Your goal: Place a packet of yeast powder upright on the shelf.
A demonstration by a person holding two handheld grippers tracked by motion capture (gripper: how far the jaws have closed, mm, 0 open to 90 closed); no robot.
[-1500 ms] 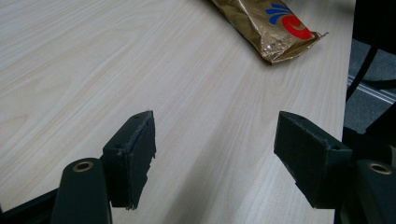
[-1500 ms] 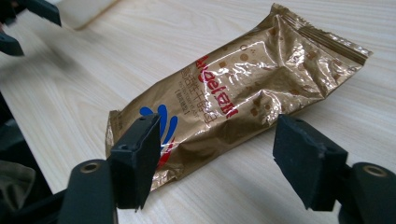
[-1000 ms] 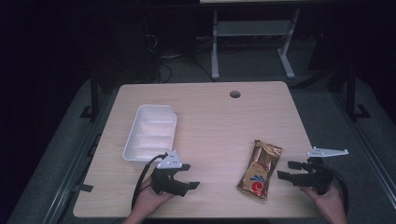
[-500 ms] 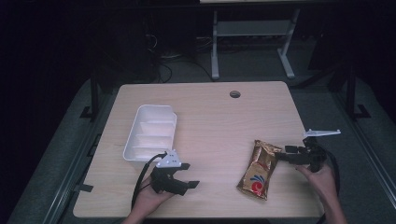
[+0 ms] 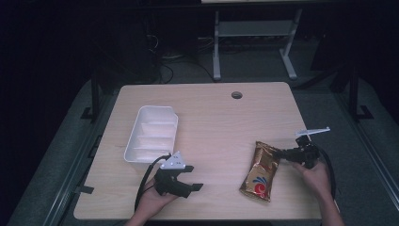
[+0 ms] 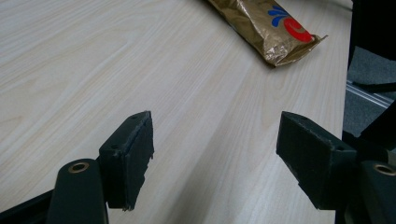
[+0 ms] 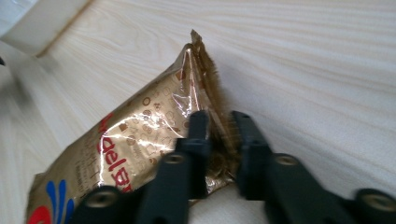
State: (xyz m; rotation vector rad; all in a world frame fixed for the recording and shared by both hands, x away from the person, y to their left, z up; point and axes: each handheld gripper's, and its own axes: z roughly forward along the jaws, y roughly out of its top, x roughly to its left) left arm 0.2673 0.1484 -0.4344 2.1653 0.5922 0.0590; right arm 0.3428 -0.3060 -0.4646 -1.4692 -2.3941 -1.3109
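A gold foil snack bag [image 5: 261, 172] with a red and blue logo lies on the wooden table [image 5: 216, 122] at the front right. My right gripper [image 5: 282, 153] reaches it from the right and is shut on its crimped top edge. In the right gripper view the two black jaws [image 7: 219, 122] pinch that edge of the bag [image 7: 135, 140]. My left gripper [image 5: 194, 178] rests low at the front left, pointing right towards the bag. Its jaws [image 6: 215, 140] stand wide open over bare wood, with the bag [image 6: 266, 28] farther off.
A white divided tray [image 5: 136, 136] stands at the left of the table, just beyond the left gripper; its corner [image 7: 28, 23] also appears in the right gripper view. A round cable hole [image 5: 236, 95] is near the far edge. Dark floor surrounds the table.
My right gripper has moved left and away from the front edge to the bag and closed on its top edge. The left gripper has stayed put.
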